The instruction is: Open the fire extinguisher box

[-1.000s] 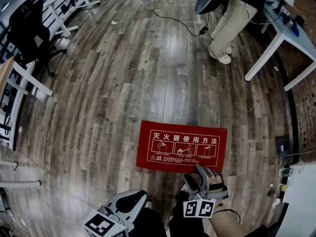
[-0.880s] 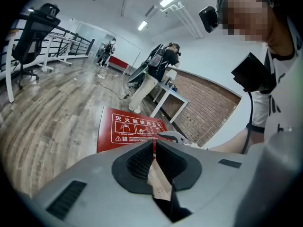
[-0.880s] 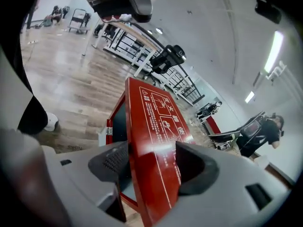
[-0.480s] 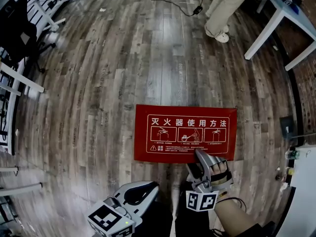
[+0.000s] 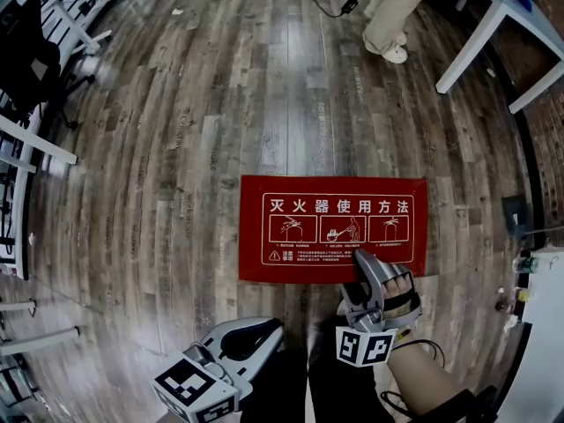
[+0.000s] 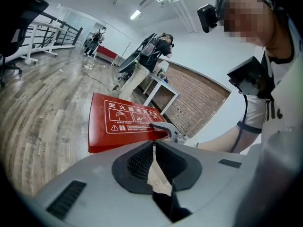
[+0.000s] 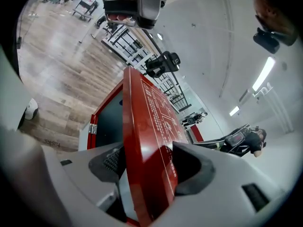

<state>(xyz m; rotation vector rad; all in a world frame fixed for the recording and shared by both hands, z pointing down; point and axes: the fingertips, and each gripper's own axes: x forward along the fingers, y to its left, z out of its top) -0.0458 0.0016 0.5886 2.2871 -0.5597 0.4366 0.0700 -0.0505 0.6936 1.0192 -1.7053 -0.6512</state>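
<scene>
One red metal fire extinguisher box has its lid clamped in the right tool; left tool closed, empty.

In the last second my right claw, clamped on the near edge of the red box lid, has carried that edge up toward me. From my head the lid now looks larger, wider and squarer than before. My left claw has drifted slightly up and to the right. The standing person's legs have slid toward the top edge.
</scene>
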